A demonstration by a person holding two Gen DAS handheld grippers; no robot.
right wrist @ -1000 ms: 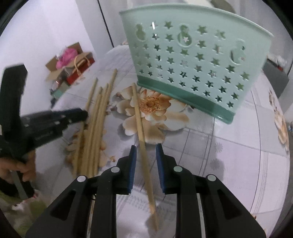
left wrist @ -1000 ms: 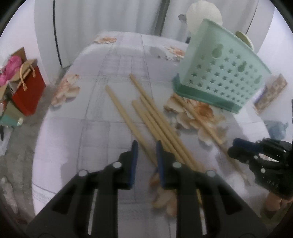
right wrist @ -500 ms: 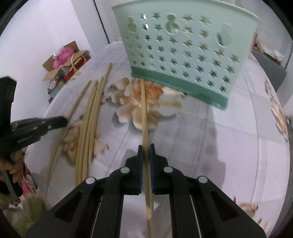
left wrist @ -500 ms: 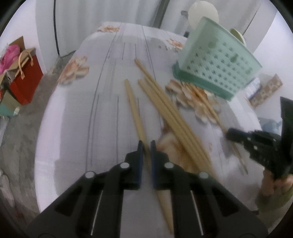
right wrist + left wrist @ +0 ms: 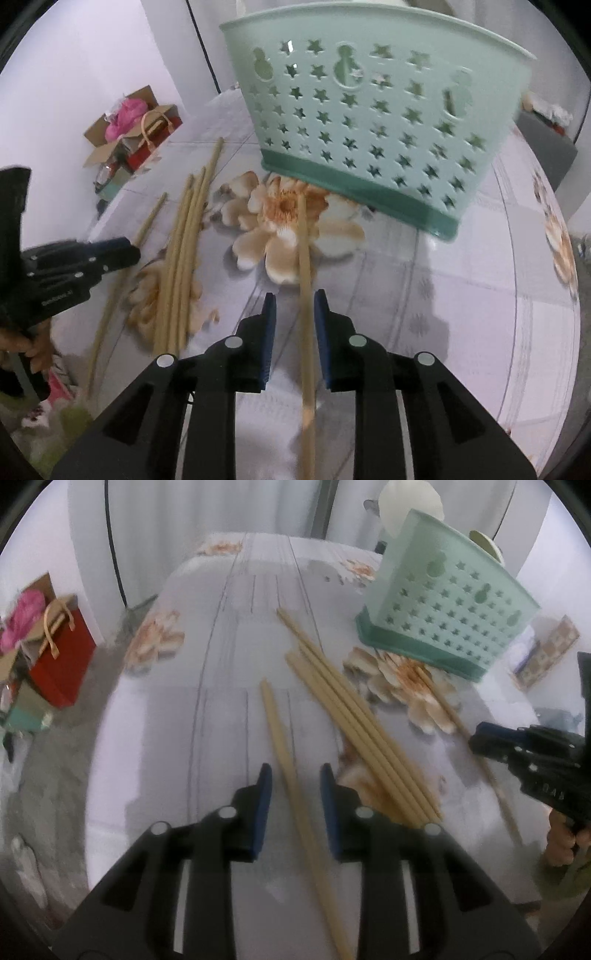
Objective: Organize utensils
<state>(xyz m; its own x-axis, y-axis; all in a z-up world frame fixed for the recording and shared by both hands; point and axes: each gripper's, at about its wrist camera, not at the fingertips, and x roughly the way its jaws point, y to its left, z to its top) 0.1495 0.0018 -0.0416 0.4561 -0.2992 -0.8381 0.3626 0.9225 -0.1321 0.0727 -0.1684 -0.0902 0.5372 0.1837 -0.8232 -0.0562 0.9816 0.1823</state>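
We are gathering loose chopsticks from the tabletop point(image 5: 155, 738) into the mint green basket point(image 5: 369, 122), which stands upright at the far side on the flowered cloth. Each hand has lined up on its own stick. To do this step well, we judge that each stick should sit centred between the pads, and that we should close squarely across it rather than at a slant, so it does not roll or pivot out. A grip somewhat nearer the middle than the tip should keep the stick from drooping when lifted toward the basket.

The left gripper point(image 5: 295, 779) straddles a single chopstick point(image 5: 284, 753) lying apart from the bundle of four or five chopsticks point(image 5: 354, 716) just to its right. Its fingers point(image 5: 263, 786) have just been opening; they now stand released, with a clear gap on each side of the stick, so nothing is held.

The right gripper point(image 5: 295, 306) straddles the lone chopstick point(image 5: 304, 280) that runs across the printed flower toward the basket's base. Its fingers point(image 5: 269, 314) have likewise just been opening and are released, the stick lying on the tabletop between them, close to the right pad but not pressed.

No chopstick can be seen in the basket, so the sorting looks barely begun.
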